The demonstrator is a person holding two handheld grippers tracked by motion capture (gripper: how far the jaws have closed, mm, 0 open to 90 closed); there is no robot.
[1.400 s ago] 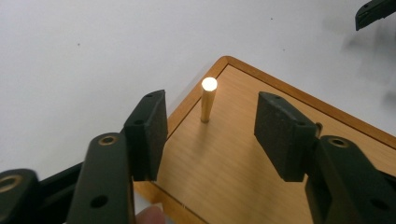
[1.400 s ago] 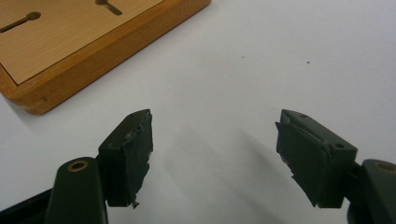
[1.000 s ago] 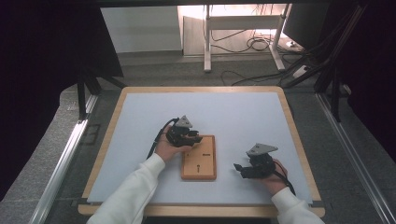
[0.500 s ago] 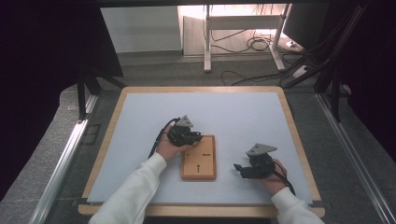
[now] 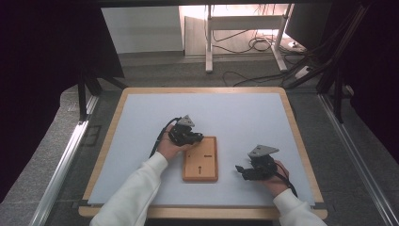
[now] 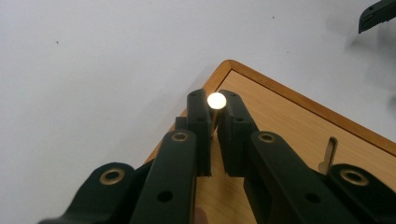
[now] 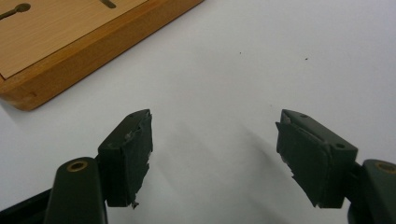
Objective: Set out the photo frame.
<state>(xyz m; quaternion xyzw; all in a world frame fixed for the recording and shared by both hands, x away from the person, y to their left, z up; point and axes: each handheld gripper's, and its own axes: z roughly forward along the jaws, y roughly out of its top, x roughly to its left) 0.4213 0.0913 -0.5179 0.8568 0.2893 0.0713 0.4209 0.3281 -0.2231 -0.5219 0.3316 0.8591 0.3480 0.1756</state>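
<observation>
A wooden board (image 5: 201, 160) with a keyhole-shaped slot lies on the white mat. My left gripper (image 5: 197, 138) rests at the board's far left corner. In the left gripper view its jaws (image 6: 215, 116) have just been closing and now pinch a small metal pin with a bright round head (image 6: 216, 100). A second thin metal peg (image 6: 329, 151) stands up from the board (image 6: 289, 121) close by. My right gripper (image 5: 241, 171) hovers over the mat to the right of the board. In the right gripper view it stands open (image 7: 215, 149) with nothing between its jaws, and the board's corner (image 7: 70, 28) lies at the upper left.
The white mat (image 5: 235, 113) covers a wood-rimmed table (image 5: 287, 101). Beyond the far edge there are table legs and cables on the floor (image 5: 254, 44). A metal rail (image 5: 61, 160) runs along the left side. The other gripper's tip (image 6: 378, 14) shows far off in the left gripper view.
</observation>
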